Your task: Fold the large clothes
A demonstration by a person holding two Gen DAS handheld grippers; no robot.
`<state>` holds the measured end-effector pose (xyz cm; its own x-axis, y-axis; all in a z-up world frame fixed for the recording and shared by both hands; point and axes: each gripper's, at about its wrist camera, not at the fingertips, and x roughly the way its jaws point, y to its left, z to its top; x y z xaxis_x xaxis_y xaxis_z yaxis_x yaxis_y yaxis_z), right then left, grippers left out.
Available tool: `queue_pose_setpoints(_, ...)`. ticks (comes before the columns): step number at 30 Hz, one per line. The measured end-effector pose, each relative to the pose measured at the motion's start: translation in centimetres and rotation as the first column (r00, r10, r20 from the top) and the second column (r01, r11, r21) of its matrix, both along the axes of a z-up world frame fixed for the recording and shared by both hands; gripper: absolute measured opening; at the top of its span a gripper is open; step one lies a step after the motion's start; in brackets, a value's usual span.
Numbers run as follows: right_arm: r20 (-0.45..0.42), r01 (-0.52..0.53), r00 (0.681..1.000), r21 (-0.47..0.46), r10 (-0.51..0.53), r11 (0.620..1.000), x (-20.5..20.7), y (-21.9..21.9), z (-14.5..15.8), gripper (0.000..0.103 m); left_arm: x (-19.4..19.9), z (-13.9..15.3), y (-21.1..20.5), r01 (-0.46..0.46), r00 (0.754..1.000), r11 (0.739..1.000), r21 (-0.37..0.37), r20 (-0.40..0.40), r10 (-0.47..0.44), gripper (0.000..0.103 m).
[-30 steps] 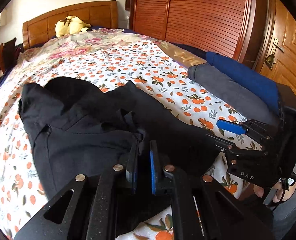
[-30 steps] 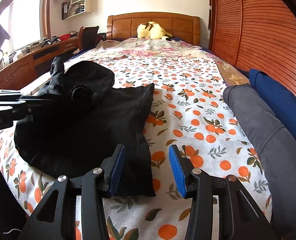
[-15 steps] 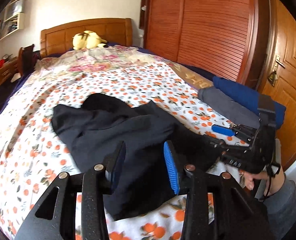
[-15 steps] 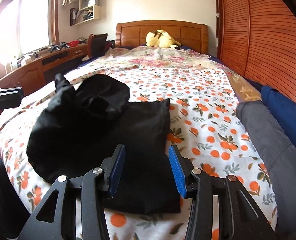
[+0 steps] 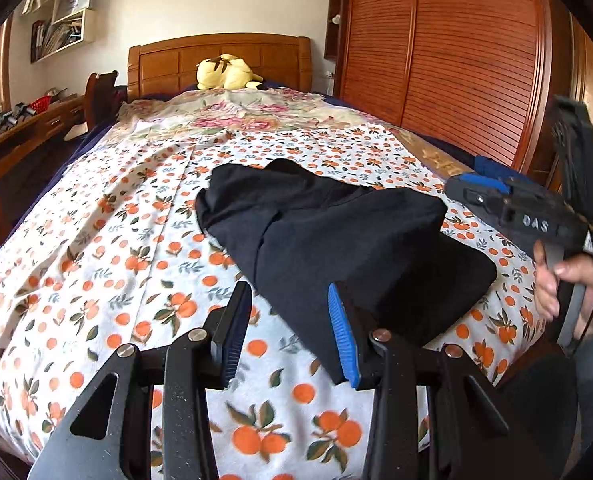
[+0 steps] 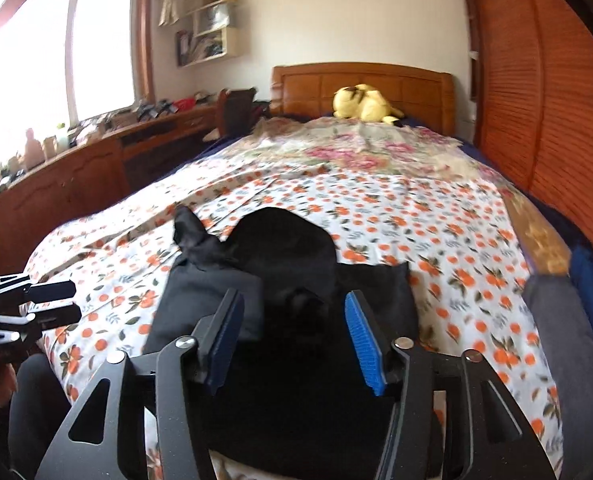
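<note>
A black garment lies bunched and partly folded on the orange-print bed sheet; it also shows in the right wrist view. My left gripper is open and empty, held above the garment's near left edge. My right gripper is open and empty, held above the garment's near part. The right gripper also shows at the right of the left wrist view, held in a hand. The left gripper shows at the left edge of the right wrist view.
A grey and blue folded pile lies at the bed's right edge. A yellow plush toy sits by the wooden headboard. A red-brown wardrobe stands on the right; a desk runs along the left.
My left gripper let go of the black garment, opened and drew back and up. My right gripper stayed open and also pulled back over the garment's near end.
</note>
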<state>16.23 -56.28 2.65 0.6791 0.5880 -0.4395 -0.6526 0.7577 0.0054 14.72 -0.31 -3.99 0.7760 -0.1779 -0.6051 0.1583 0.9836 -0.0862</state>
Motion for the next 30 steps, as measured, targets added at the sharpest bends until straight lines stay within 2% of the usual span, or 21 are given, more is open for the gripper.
queue_pose_setpoints(5, 0.001, -0.038, 0.999, -0.089, 0.039, 0.995, 1.2, 3.6, -0.1, 0.06, -1.1, -0.5, 2.2, -0.014, 1.0, 1.0, -0.019, 0.006, 0.014, 0.041)
queue_pose_setpoints(14, -0.105, -0.072, 0.993, -0.191, 0.053, 0.979, 4.9, 7.6, -0.7, 0.06, -2.9, -1.9, 5.6, -0.043, 0.999, 0.998, -0.056, -0.001, 0.043, 0.041)
queue_pose_setpoints(23, -0.213, -0.141, 0.972, -0.214, 0.095, 0.967, 6.6, 9.0, -0.8, 0.059, -4.0, -2.9, 7.7, -0.068, 0.998, 0.995, -0.077, -0.016, 0.067, 0.041)
queue_pose_setpoints(25, -0.214, -0.161, 0.97, -0.222, 0.113, 0.962, 6.4, 9.0, -0.7, 0.05, -4.1, -3.0, 8.0, -0.074, 0.997, 0.994, -0.084, -0.02, 0.073, 0.041)
queue_pose_setpoints(27, -0.201, -0.181, 0.97, -0.229, 0.135, 0.956, 6.0, 8.8, -0.6, 0.02, -4.1, -3.2, 8.3, -0.078, 0.997, 0.993, -0.086, -0.022, 0.077, 0.041)
queue_pose_setpoints(30, -0.134, -0.206, 0.975, -0.251, 0.177, 0.946, 4.1, 8.4, 0.7, 0.009, -4.2, -3.3, 8.4, -0.079, 0.997, 0.993, -0.087, -0.025, 0.077, 0.041)
